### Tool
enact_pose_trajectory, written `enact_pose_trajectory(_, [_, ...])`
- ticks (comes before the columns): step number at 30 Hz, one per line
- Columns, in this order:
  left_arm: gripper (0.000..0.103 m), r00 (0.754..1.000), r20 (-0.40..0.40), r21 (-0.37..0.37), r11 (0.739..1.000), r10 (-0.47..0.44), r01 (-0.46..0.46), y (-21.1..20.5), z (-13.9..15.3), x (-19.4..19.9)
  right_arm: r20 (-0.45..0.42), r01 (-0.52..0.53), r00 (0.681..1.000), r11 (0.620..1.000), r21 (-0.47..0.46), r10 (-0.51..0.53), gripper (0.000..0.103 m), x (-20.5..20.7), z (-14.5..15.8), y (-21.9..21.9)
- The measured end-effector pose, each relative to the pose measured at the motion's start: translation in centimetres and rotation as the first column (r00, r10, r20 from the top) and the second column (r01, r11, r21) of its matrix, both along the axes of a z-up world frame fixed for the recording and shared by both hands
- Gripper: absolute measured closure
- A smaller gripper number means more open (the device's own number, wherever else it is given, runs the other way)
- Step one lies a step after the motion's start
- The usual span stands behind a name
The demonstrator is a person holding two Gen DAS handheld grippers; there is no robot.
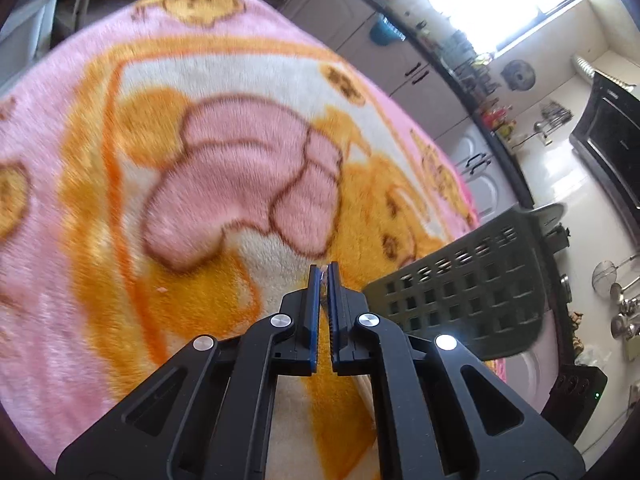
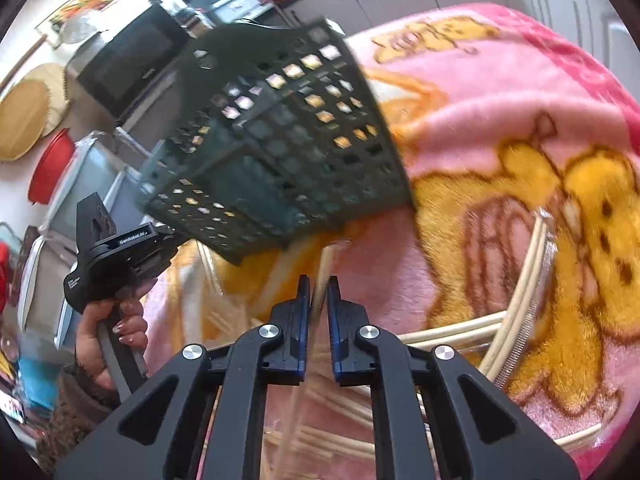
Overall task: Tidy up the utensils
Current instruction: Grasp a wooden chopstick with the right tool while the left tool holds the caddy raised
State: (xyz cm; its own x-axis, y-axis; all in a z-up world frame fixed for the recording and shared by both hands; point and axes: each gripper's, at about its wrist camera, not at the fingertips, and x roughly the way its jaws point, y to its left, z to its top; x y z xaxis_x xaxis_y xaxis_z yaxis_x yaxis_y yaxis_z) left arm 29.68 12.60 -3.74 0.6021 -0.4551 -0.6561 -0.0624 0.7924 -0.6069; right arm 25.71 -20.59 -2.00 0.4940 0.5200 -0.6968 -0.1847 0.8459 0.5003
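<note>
A pink and orange fleece blanket (image 1: 224, 168) covers the table. A dark green perforated basket (image 2: 280, 140) stands tilted on it; in the left wrist view the basket (image 1: 460, 300) lies just right of my left gripper (image 1: 324, 274), which is shut with nothing between its fingers. My right gripper (image 2: 319, 282) is shut on a pale chopstick (image 2: 326, 260) that sticks out past its tips. Beneath it lies a clear tray (image 2: 542, 256) holding several more chopsticks (image 2: 452, 330). A hand (image 2: 108, 332) grips the left gripper's handle beside the basket's near corner.
Kitchen cabinets (image 1: 400, 64) and a counter run behind the table. A black microwave (image 2: 128, 60) and a red bowl (image 2: 50, 168) stand at the left in the right wrist view. Metal ladles (image 1: 624, 308) hang at the far right. The blanket's edge (image 1: 472, 208) drops off past the basket.
</note>
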Motion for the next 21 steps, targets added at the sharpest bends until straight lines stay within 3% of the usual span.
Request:
enact_pose_trajectory(5, [0.101, 0.993, 0.113, 0.046, 0.999, 0.017, -0.023, 1.4, 4.2, -1.7, 0.063, -0.024, 0.998, 1.000, -0.007, 0.024, 0.096, -0.9, 1.6, 0.8])
enact_pose_trajectory(12, [0.102, 0.962, 0.273, 0.080, 0.995, 0.031, -0.055, 2.5, 9.9, -5.4, 0.152, -0.057, 0.987, 0.998, -0.014, 0.059, 0.096, -1.8, 4.4, 2.0])
enact_pose_trajectory(21, [0.102, 0.922, 0.387, 0.108, 0.994, -0.031, -0.012, 0.6, 14.5, -8.6, 0.257, -0.096, 0.961, 0.995, -0.040, 0.103, 0.096, -2.8, 8.2, 2.7])
